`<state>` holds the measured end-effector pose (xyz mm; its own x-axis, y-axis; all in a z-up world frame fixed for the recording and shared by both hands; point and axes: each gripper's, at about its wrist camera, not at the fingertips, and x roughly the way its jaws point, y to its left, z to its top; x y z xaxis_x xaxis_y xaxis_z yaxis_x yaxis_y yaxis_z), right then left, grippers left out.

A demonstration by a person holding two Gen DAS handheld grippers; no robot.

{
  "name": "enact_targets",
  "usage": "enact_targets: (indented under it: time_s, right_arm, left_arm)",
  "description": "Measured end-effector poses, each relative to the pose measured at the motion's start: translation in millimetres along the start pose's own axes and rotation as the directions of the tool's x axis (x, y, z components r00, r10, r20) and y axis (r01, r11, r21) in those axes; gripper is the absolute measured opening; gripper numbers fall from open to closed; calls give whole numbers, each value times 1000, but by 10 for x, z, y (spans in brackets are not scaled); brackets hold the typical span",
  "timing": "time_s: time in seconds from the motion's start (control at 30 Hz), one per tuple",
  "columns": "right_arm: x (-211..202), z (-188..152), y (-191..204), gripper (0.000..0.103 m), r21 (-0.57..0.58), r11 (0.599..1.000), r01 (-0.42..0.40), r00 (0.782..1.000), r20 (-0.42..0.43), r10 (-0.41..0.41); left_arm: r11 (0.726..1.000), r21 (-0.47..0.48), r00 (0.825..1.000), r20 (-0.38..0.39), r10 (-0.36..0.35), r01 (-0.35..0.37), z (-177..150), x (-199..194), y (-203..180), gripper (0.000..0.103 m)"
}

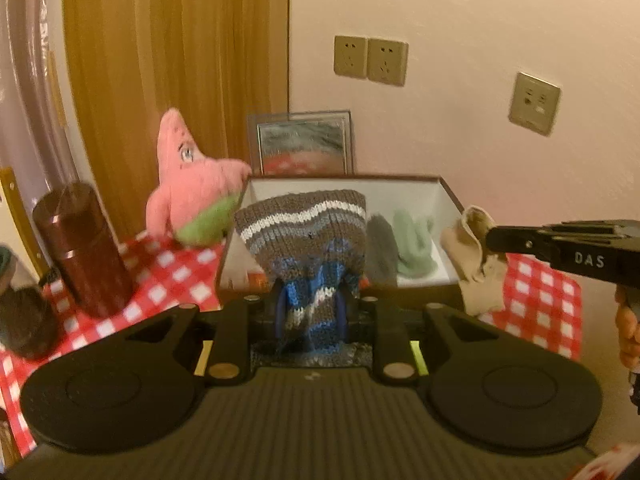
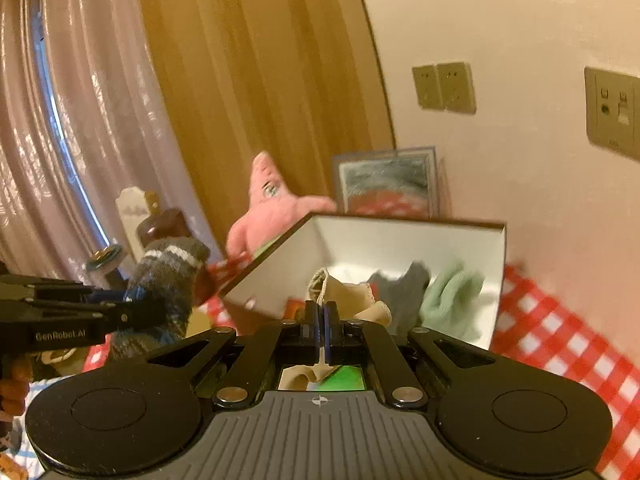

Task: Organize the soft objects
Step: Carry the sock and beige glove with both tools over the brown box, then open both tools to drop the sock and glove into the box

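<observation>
My left gripper (image 1: 310, 312) is shut on a striped brown, white and blue knitted sock (image 1: 306, 236), held up in front of the open box (image 1: 450, 194). It also shows in the right wrist view (image 2: 168, 276), at the left. My right gripper (image 2: 321, 312) is shut on a beige sock (image 2: 352, 300) at the box's near edge; in the left wrist view the beige sock (image 1: 476, 264) hangs by the box's right corner. A grey sock (image 1: 380, 256) and a green sock (image 1: 412, 248) lie inside the white-lined box (image 2: 400, 236).
A pink starfish plush (image 1: 192, 188) stands left of the box on the red checked cloth (image 1: 168, 276). A dark brown cylinder (image 1: 80, 248) stands at the left. A framed picture (image 1: 304, 144) leans on the wall behind. Curtains hang at the back left.
</observation>
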<state>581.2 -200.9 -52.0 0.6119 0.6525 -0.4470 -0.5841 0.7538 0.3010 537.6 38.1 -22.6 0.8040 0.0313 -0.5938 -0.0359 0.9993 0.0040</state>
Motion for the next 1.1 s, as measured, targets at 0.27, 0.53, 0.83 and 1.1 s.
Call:
enact_targets:
  time_s: [0.27,0.53,0.83,1.1]
  right_arm:
    - [430,263,-539,2,12,997,72,997,-28,-71]
    - [903,279,-855,3,7,993,119,981,-155,-117]
    - [980,205,-1039,5,56,993,104,974,-206,-90]
    - [846,153,-1017,64,63,994,90,982,-171,-78]
  left_arm:
    - [1000,-14,1000,-15,23,-23,417,612,0,22]
    - [999,3,997,-61,48,-48,575,1111,-10,22]
    - [998,24,994,-89,60,-58,636,1419,-35,28]
    - [993,43,990,-84,109,-106,685,1495,-44,53]
